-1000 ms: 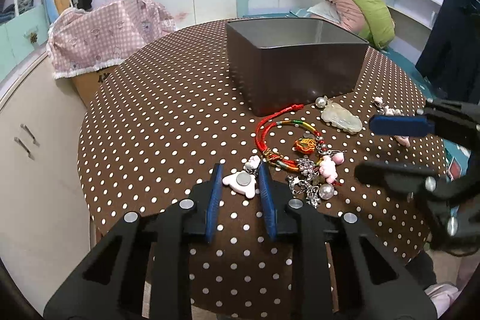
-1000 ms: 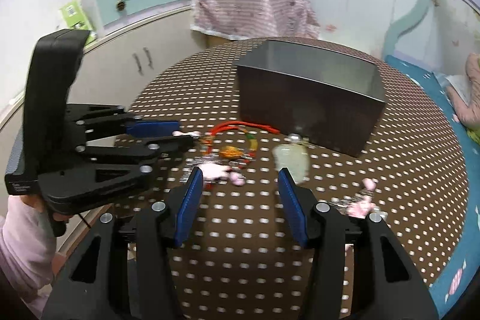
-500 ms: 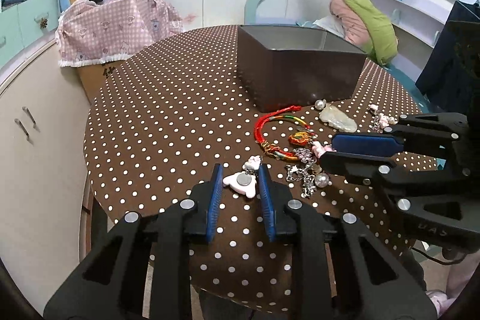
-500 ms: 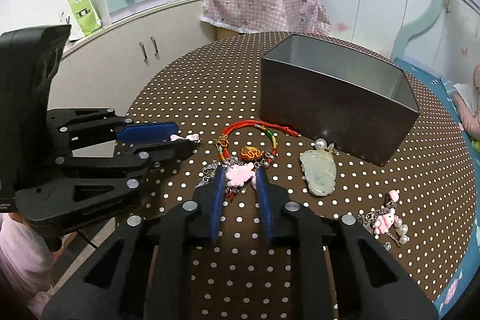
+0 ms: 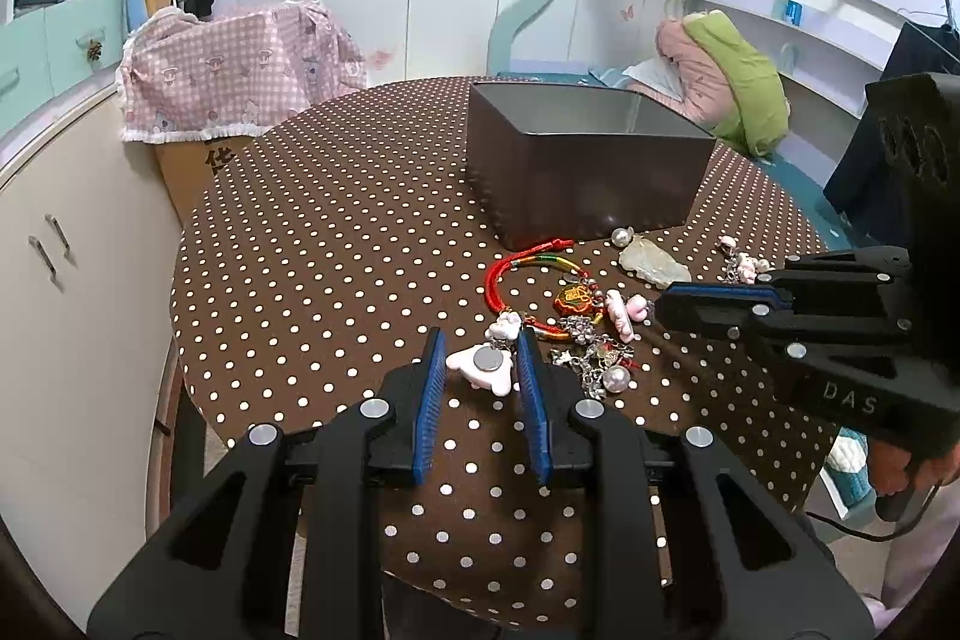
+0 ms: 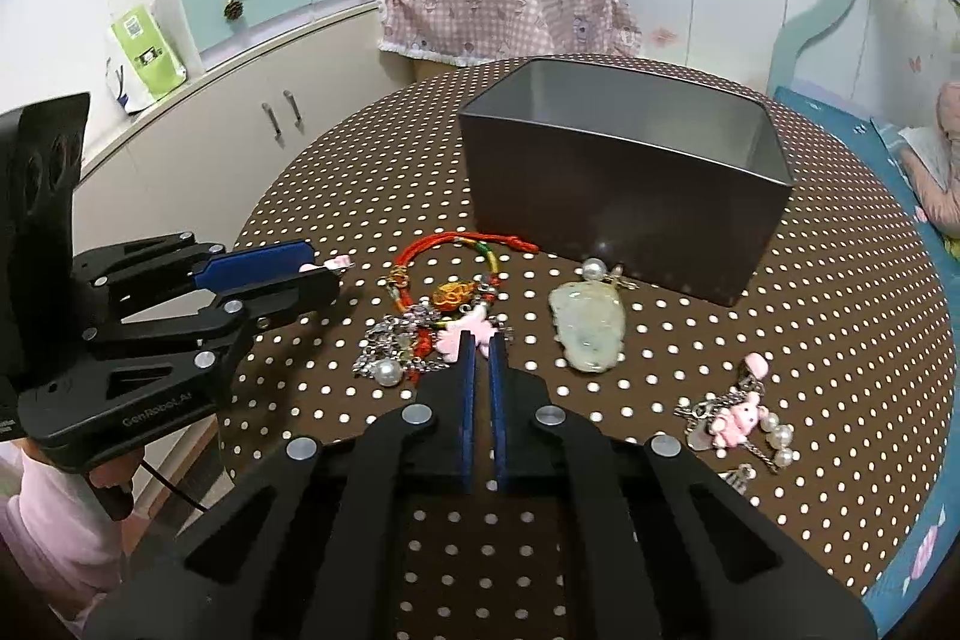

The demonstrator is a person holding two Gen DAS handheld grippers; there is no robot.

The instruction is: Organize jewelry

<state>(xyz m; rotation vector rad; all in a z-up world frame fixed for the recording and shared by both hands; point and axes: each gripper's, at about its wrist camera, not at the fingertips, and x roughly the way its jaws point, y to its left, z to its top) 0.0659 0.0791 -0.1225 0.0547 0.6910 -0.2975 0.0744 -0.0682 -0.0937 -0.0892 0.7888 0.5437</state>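
Note:
A tangle of jewelry lies on the polka-dot table: a red cord bracelet [image 5: 528, 274] with an orange charm [image 6: 454, 293], silver chains with a pearl [image 6: 387, 371], and pink charms. My left gripper [image 5: 480, 349] is shut on a white-pink charm [image 5: 483, 367] at one end of the tangle. My right gripper [image 6: 480, 340] is shut on a pink charm [image 6: 459, 337] at the other end. A pale jade pendant [image 6: 588, 328] lies in front of the open dark metal box [image 6: 618, 196]. A pink bunny charm with pearls [image 6: 741, 421] lies to the right.
The round table [image 5: 312, 244] stands beside white cabinets [image 6: 240, 130]. A pink checked cloth [image 5: 240, 70] covers a carton behind it. The box [image 5: 582, 172] sits at the table's far side. A bed with green bedding [image 5: 738, 88] is at the back right.
My right gripper came in over the tangle and closed from wide open onto the pink charm. My left gripper stayed shut on the white-pink charm.

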